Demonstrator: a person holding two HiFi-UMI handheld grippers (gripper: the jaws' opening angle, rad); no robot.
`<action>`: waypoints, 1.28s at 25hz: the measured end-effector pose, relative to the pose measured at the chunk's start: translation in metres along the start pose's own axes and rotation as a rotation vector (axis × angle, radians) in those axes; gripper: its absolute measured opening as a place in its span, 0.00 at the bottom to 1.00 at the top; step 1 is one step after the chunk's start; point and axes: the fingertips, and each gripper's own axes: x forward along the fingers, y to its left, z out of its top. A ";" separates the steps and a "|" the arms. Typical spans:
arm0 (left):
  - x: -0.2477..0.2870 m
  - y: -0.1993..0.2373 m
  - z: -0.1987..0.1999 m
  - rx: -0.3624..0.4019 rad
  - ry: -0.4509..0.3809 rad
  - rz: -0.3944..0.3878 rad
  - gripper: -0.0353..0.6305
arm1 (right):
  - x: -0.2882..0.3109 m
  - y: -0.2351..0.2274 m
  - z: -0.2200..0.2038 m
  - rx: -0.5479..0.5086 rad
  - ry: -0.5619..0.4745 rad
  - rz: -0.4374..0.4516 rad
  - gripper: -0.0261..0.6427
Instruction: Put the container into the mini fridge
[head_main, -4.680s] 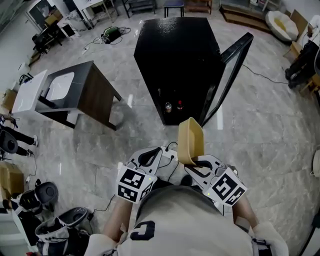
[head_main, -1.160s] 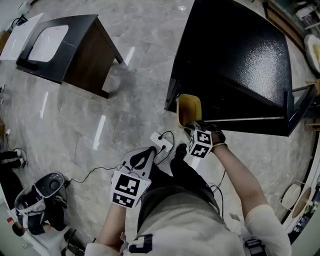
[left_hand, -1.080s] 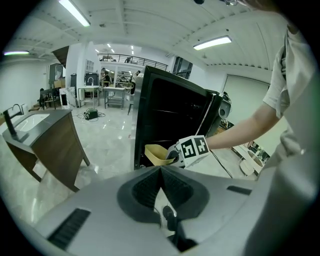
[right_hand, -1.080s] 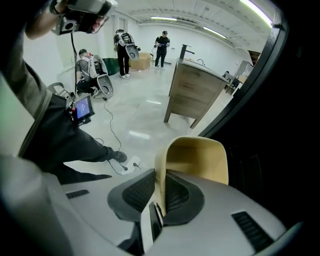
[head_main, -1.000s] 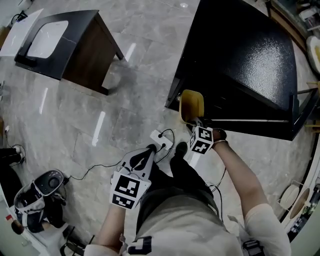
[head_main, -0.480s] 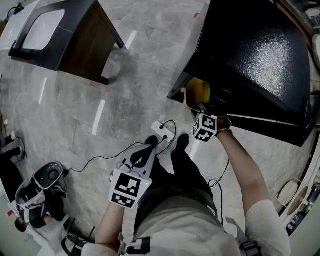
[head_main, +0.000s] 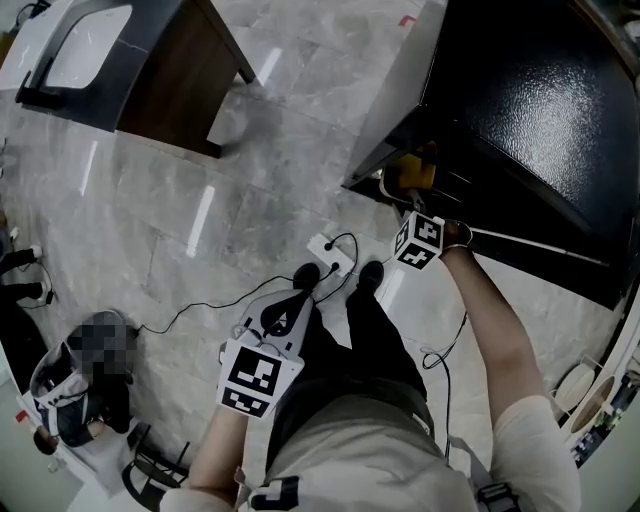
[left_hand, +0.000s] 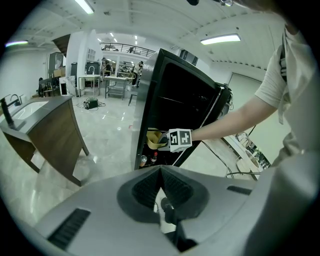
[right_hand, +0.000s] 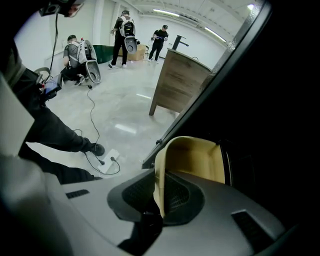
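The black mini fridge (head_main: 520, 100) stands with its door (head_main: 545, 247) swung open to the right. My right gripper (head_main: 411, 203) is shut on the rim of the tan container (head_main: 414, 172), which is partly inside the fridge's front opening. In the right gripper view the container (right_hand: 196, 159) stands on edge between the pads, against the dark interior (right_hand: 272, 125). My left gripper (head_main: 296, 301) hangs low over my legs, shut with nothing in it. The left gripper view shows its jaws closed, and beyond them the right gripper (left_hand: 167, 140) and container (left_hand: 154, 138) at the fridge (left_hand: 175, 95).
A dark wooden table with a white sink top (head_main: 150, 60) stands at the upper left. A white power strip (head_main: 328, 250) and cables lie on the floor by my feet. Small bottles (left_hand: 148, 159) sit in the fridge bottom. A person crouches at the lower left (head_main: 80, 400).
My right gripper has carried the container forward and down, from in front of the fridge into its opening. The left gripper has sunk slightly.
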 end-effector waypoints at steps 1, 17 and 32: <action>0.001 0.000 -0.001 -0.003 0.001 0.000 0.14 | 0.002 -0.002 0.000 -0.001 -0.001 -0.007 0.12; 0.003 0.013 -0.014 -0.018 0.038 -0.001 0.14 | 0.029 -0.040 0.001 -0.020 0.021 -0.120 0.12; 0.001 0.023 -0.025 -0.026 0.029 0.027 0.14 | 0.037 -0.062 -0.011 0.006 0.082 -0.237 0.24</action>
